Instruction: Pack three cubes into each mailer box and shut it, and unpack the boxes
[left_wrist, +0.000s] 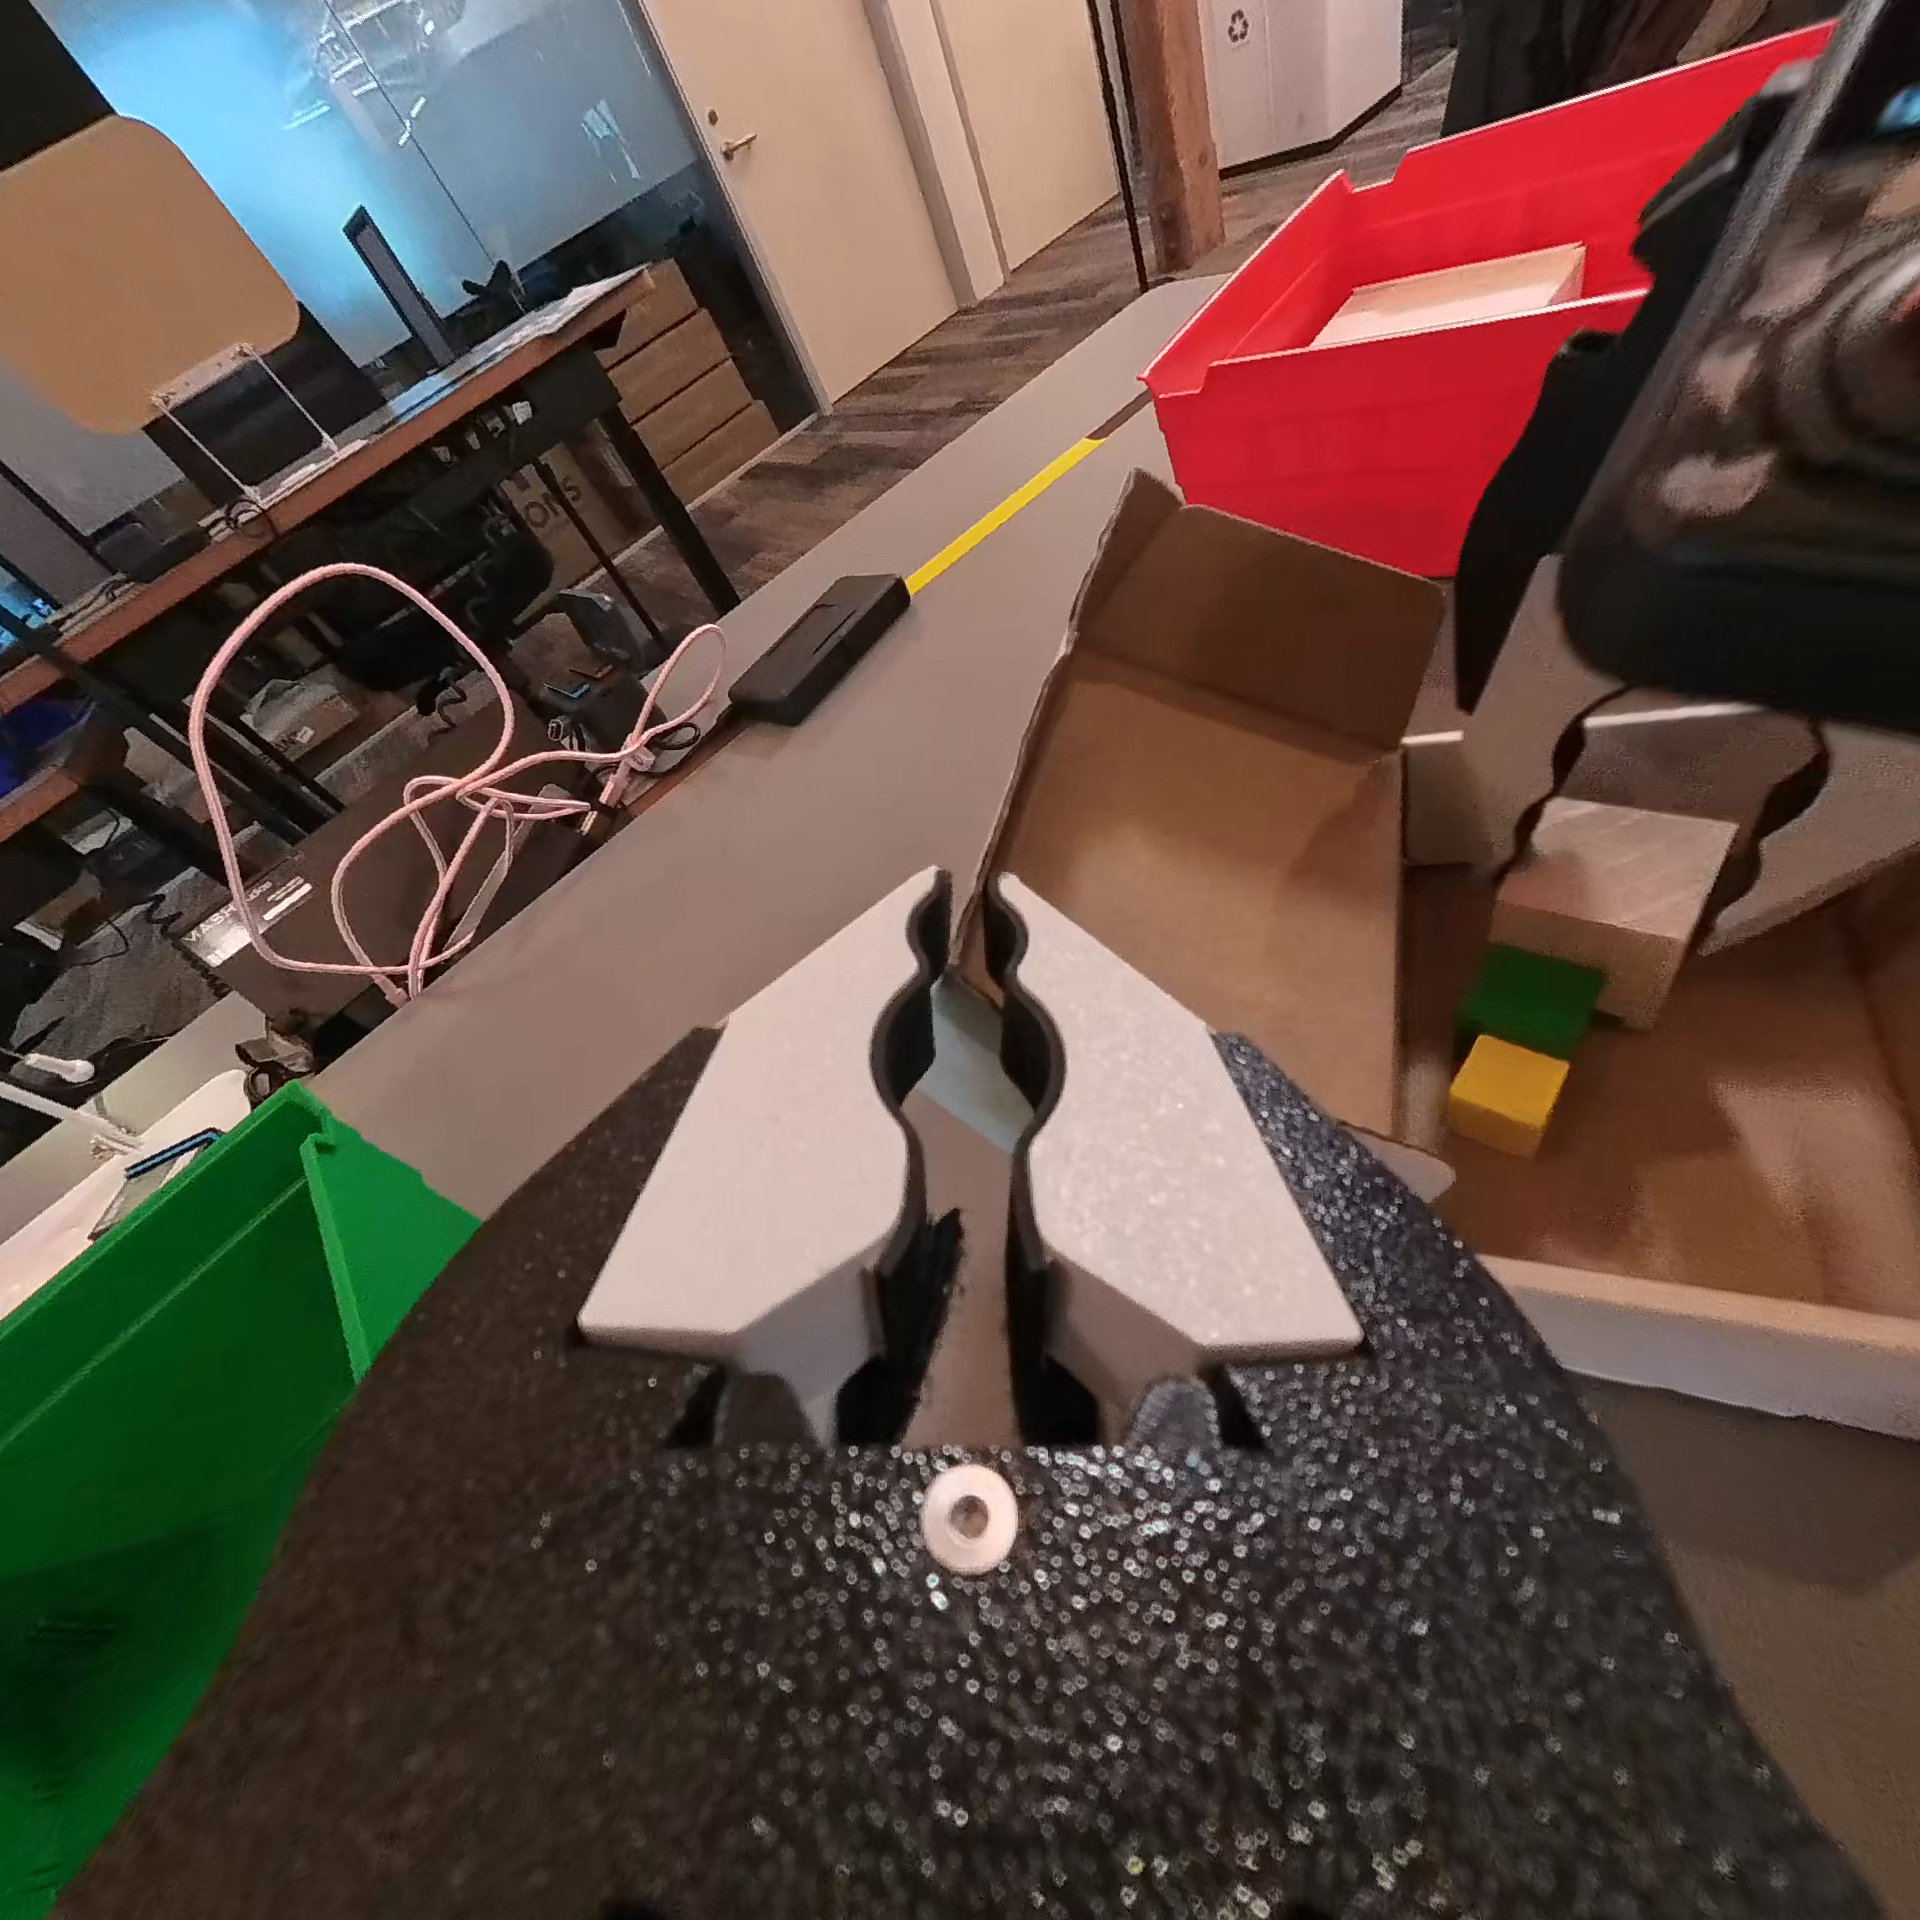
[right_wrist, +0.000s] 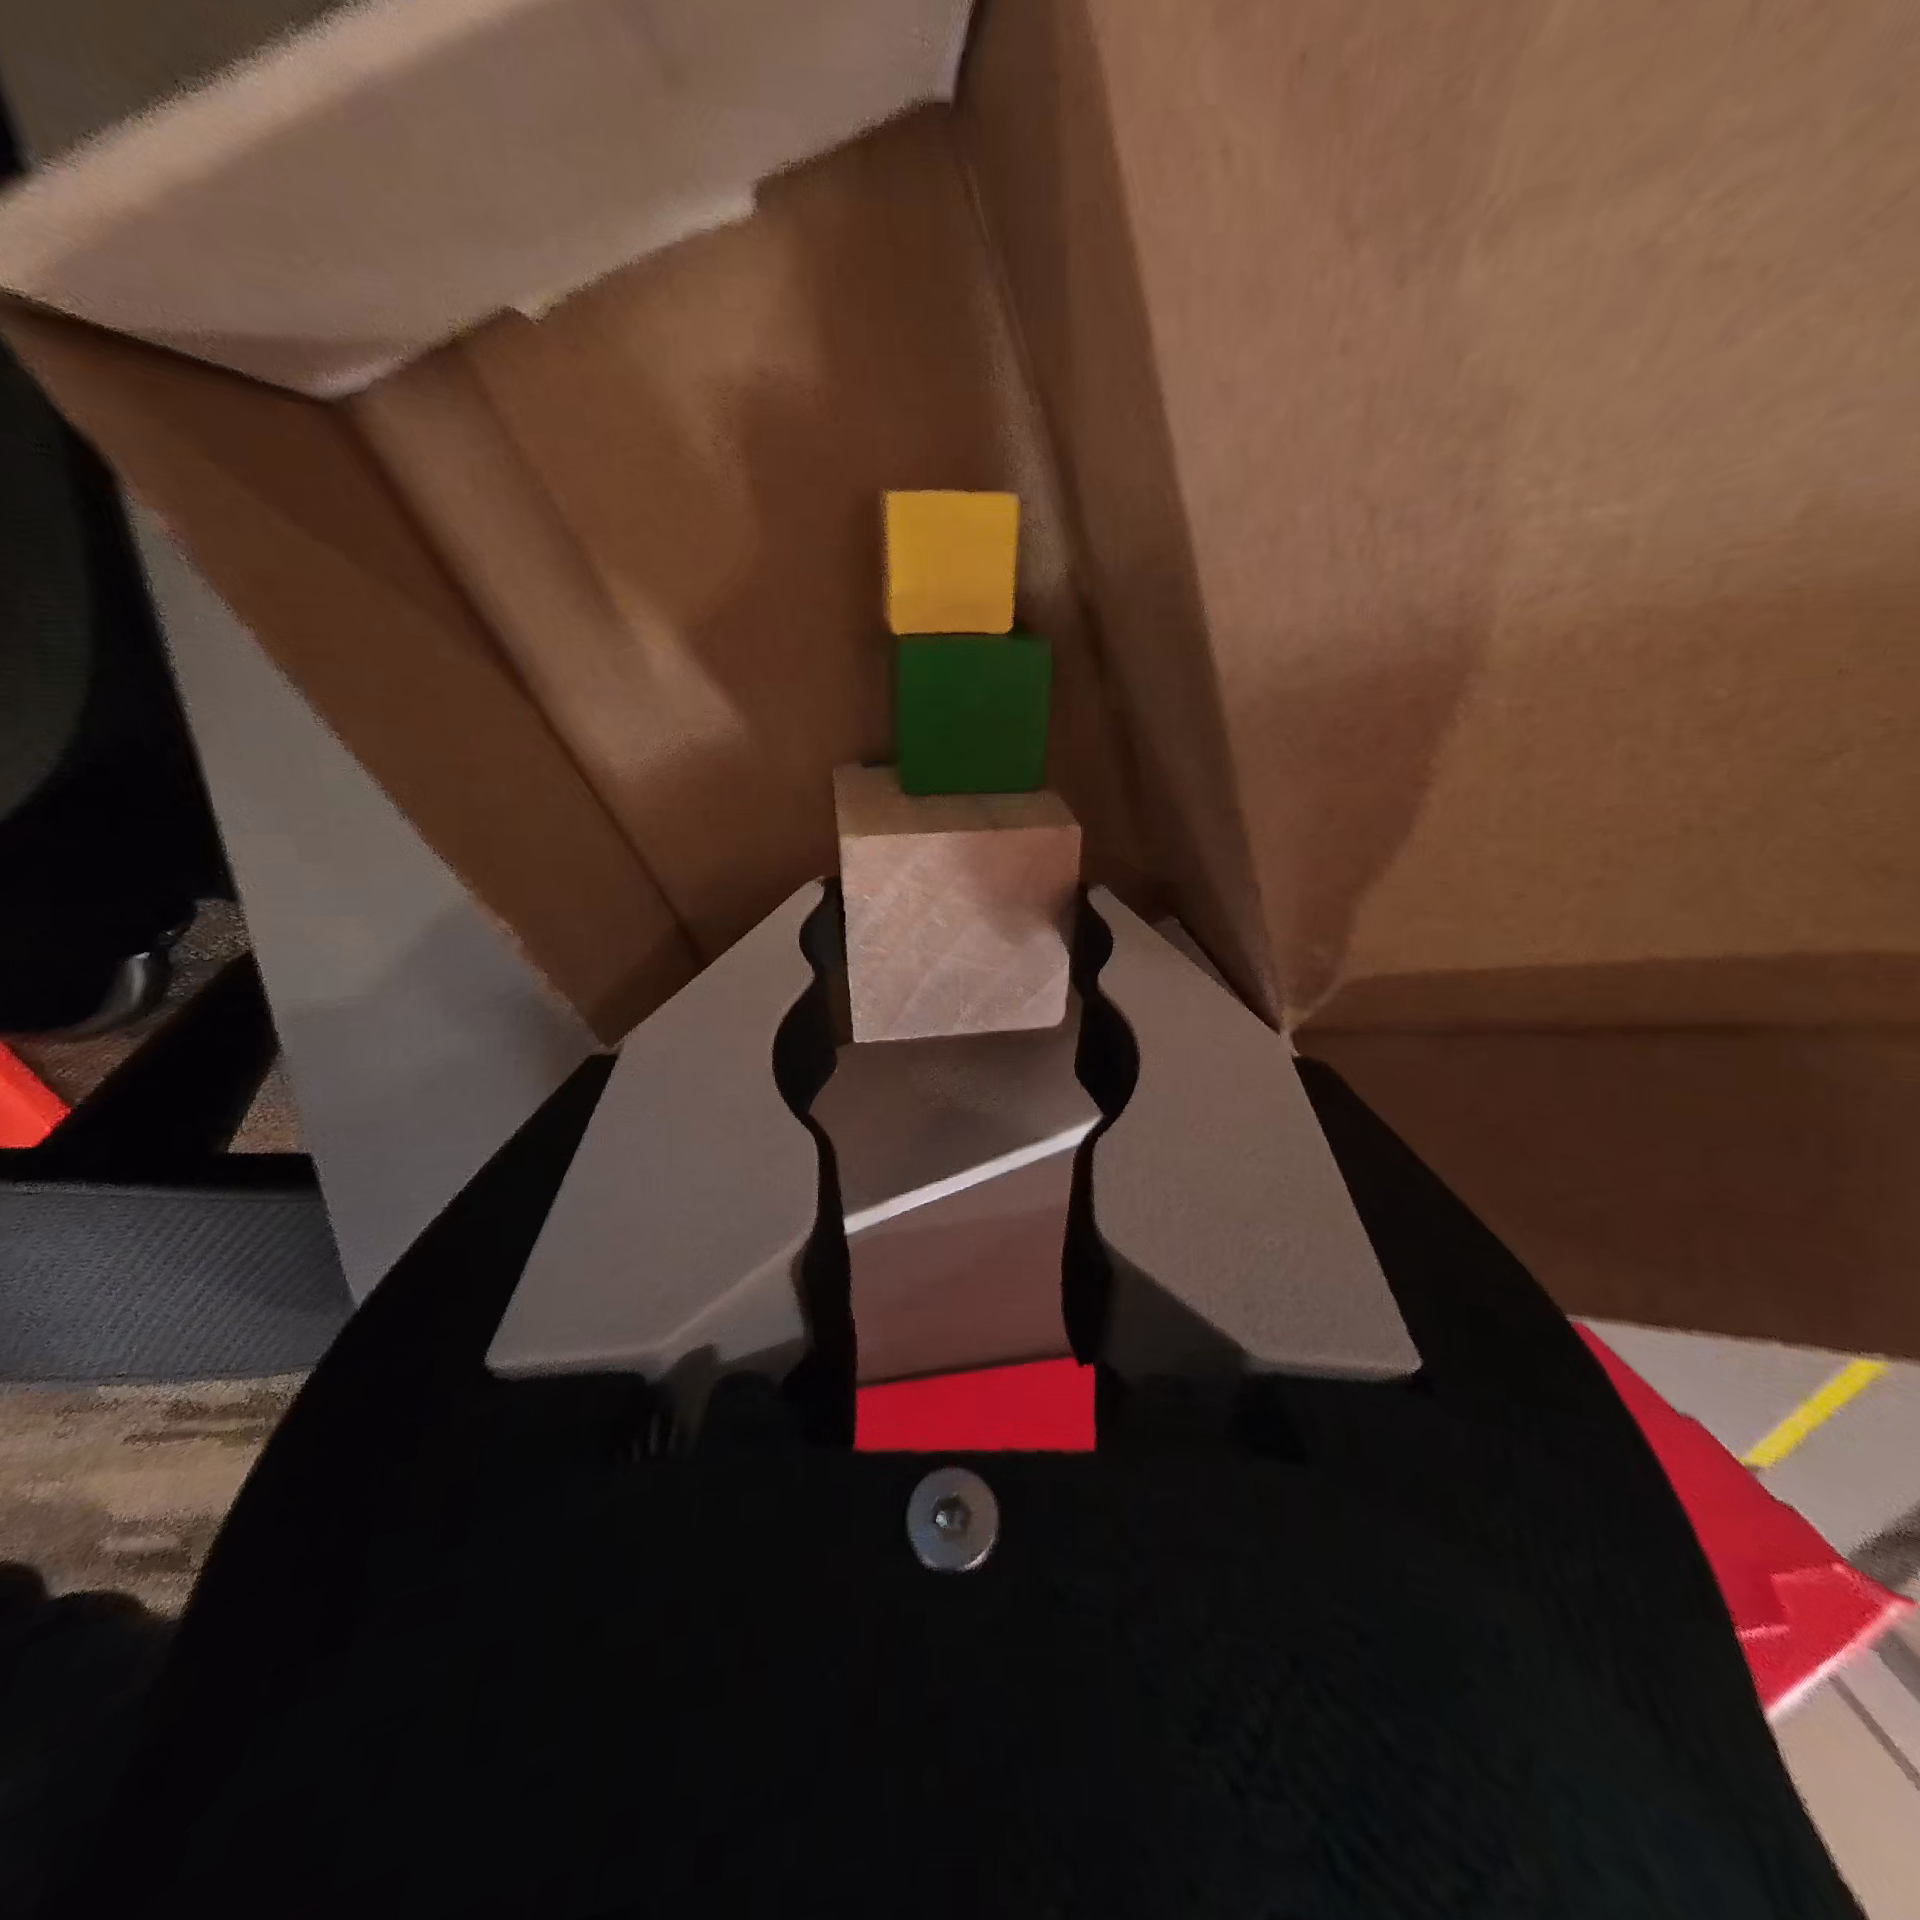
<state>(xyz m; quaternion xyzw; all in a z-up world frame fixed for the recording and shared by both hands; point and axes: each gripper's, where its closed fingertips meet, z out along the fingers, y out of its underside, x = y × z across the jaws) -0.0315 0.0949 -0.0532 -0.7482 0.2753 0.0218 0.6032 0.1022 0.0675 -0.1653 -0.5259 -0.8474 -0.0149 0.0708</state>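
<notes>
We see the left hand-held gripper (left_wrist: 971, 914) pinching the mailer box (left_wrist: 1195, 790) lid edge; the right hand-held gripper (right_wrist: 956, 935) grips the plain wooden cube (right_wrist: 956, 935), green cube (right_wrist: 971, 717) just beyond.

An open-plan office: glass-walled meeting room (left_wrist: 416, 156), desks (left_wrist: 436, 395) strewn with cables (left_wrist: 416, 810), carpet tiles (left_wrist: 883, 416), pale doors (left_wrist: 790, 156), and a grey worktable (left_wrist: 727, 831) holding plastic bins (left_wrist: 1351, 468).
</notes>
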